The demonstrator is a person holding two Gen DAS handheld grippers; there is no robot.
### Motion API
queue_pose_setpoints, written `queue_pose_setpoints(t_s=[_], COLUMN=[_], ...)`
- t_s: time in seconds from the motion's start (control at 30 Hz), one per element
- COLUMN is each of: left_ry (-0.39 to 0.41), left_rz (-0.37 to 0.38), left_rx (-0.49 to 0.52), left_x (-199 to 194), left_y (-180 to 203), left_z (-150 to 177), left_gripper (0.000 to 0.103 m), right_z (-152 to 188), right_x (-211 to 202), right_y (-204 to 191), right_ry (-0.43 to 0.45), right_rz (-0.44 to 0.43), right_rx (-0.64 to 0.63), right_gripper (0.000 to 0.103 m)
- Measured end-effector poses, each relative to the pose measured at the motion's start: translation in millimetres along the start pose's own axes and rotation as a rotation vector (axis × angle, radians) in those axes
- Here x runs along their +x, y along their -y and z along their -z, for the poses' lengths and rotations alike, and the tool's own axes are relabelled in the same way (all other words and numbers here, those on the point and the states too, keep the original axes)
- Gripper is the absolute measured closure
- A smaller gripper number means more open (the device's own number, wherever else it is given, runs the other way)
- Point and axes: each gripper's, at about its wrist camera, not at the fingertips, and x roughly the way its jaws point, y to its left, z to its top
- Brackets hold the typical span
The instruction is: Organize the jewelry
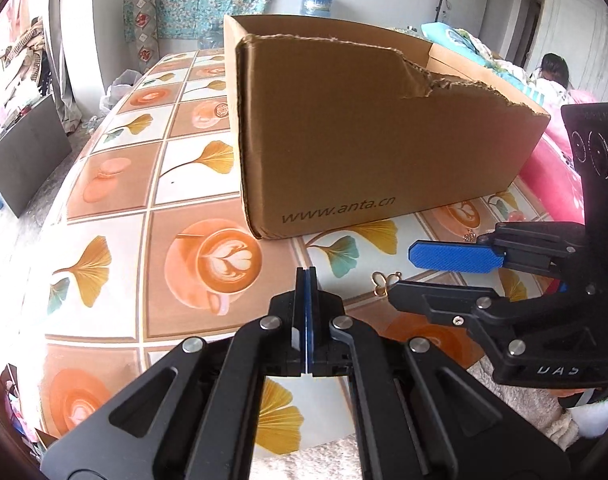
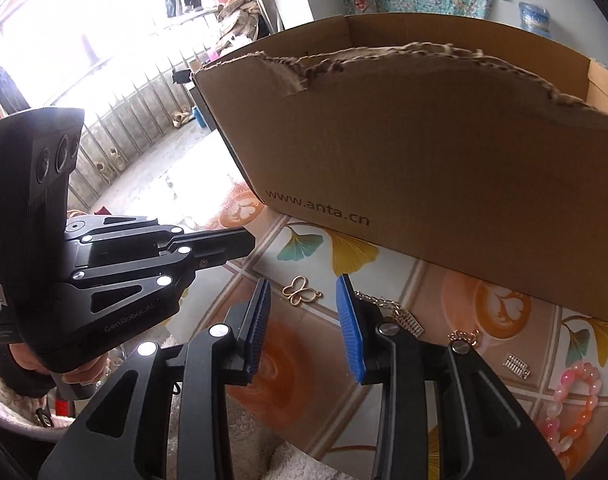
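While the left tongs (image 2: pixel 246 246) sit clenched with nothing between the pads, over on the left above the patterned bench (image 2: pixel 384 360), the right tongs (image 2: pixel 304 298) are released, blue pads apart with nothing between them. Just ahead of that gap, a touch toward the left pad, lies the thin gold butterfly-outline charm (image 2: pixel 298 289) flat on the bench. Right of the right pad there's a silver chain with a small abacus-looking pendant (image 2: pixel 404 316), partly hidden by the tongs, then a gold beaded ring charm (image 2: pixel 462 336), a small silver abacus charm (image 2: pixel 516 365), and a pink and orange bead bracelet (image 2: pixel 576 404) near the right edge. Behind it all stands the torn brown cardboard box (image 2: pixel 444 152), close to the butterfly but not touching.
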Motion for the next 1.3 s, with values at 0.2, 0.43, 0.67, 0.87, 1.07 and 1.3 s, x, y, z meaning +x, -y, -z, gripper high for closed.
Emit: queue_pose_setpoints(t_s=[0.2, 0.43, 0.67, 0.87, 1.07, 1.3], left_ry=[0.01, 0.023, 0.036, 0.049, 0.052, 0.038], left_rz=[0.012, 0.022, 0.038, 0.051, 0.101, 0.016], left_rx=[-0.022, -0.033, -0.034, -0.031, 0.023, 0.122], left_x=[2.6, 1.5, 1.3, 0.6, -1.7, 5.6], left_y=[-5.2, -12.2, -11.6, -11.7, 4.1, 33.3], left_z=[1.0, 2.9, 4.3, 6.7, 9.3, 8.1], left_gripper=[0.103, 0.103, 0.103, 0.103, 0.103, 0.103], right_z=[-1.3, -5.3, -4.2, -4.1, 3.4, 4.4], right_x=[9.6, 13.0, 13.7, -4.7, -15.8, -0.3], right_y=[-25.3, -38.3, -37.5, -29.1, -17.9, -11.2], right_ry=[-0.005, -0.039, -0.055, -0.047, -0.051, -0.066], right_rz=[0.1, 0.15, 0.139, 0.103, 0.139, 0.159], right_rx=[-0.098, -0.122, -0.128, -0.089, -0.054, -0.019], right_gripper=[0.071, 0.091, 0.1, 0.1, 0.099, 0.099])
